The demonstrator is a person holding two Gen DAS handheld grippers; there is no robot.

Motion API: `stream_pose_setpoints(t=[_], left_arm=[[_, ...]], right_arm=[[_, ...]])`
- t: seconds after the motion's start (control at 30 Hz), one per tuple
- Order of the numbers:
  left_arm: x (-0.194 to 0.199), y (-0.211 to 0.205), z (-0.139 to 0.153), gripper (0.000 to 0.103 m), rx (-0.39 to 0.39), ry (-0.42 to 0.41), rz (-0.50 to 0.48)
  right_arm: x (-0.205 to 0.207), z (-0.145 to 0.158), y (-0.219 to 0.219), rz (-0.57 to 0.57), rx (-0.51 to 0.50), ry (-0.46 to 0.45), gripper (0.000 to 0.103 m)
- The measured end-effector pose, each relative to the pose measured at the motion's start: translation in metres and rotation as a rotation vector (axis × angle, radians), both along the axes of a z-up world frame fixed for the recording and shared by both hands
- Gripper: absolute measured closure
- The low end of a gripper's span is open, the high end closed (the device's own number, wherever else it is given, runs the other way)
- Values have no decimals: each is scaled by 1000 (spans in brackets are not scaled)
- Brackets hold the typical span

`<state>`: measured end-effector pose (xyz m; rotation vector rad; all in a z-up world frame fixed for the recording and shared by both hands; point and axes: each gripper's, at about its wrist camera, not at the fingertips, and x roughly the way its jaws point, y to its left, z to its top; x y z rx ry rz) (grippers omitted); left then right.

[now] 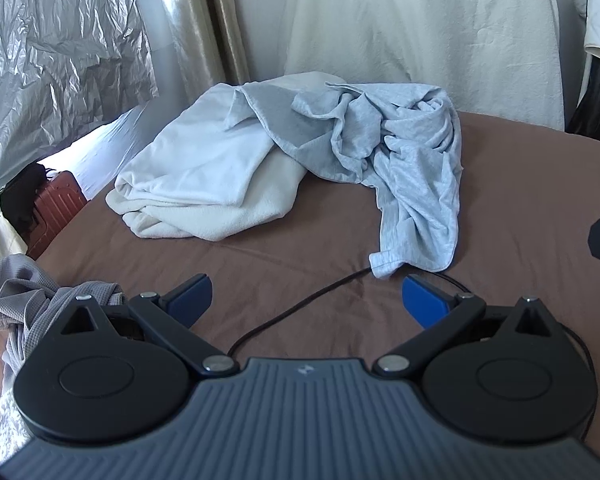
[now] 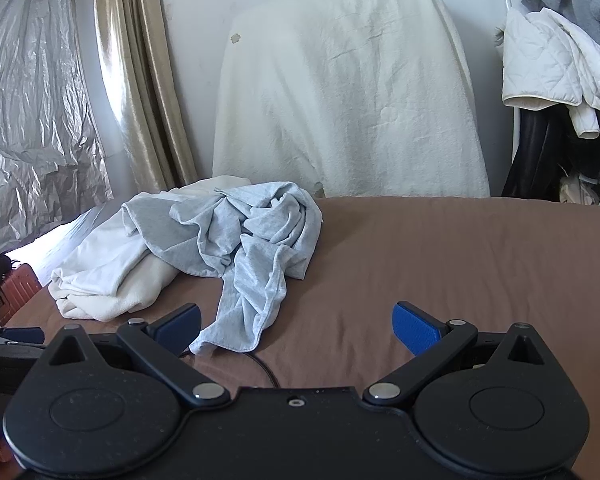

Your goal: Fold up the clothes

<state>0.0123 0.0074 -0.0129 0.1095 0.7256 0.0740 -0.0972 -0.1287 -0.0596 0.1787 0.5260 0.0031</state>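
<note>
Clearly the grey shirt [image 1: 400, 152] lies crumpled on the brown bed [image 1: 300, 248], partly over a white towel [image 1: 204, 176]. It looks light, soft and limp, so it will sag wherever it is lifted. Its hem corner [image 1: 384, 266] near the left gripper [image 1: 307, 300] seems a good hold. Both the left and the right gripper [image 2: 298, 326] have their jaws released, holding nothing.

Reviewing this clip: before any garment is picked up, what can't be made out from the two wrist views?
- Light grey garment: crumpled, so its type and its collar or sleeves are unreadable in both views.
- White garment: its far side lies under the grey one.
- Grey waffle-knit cloth: left wrist view only, partly behind the left gripper.
- Black cable: its ends run under the garment and gripper.
</note>
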Motion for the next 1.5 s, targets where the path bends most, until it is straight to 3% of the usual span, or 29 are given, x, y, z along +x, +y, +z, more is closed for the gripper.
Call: stream_pose_setpoints(t=[1.17,1.27,1.37,1.5], left_arm=[[6,0,-6,0,4,30,-5],[10,3,-9,0,-11,31,-12],[17,12,-15,0,-82,45,-6],[25,20,-26,0,-86,41,19]], right_arm=[[4,-6,0,-20,14,22,0],[7,-12,0,-14,26,28,0],[10,-20,0,-9,44,36,0],[16,-33,-1,-2,78,46,0]])
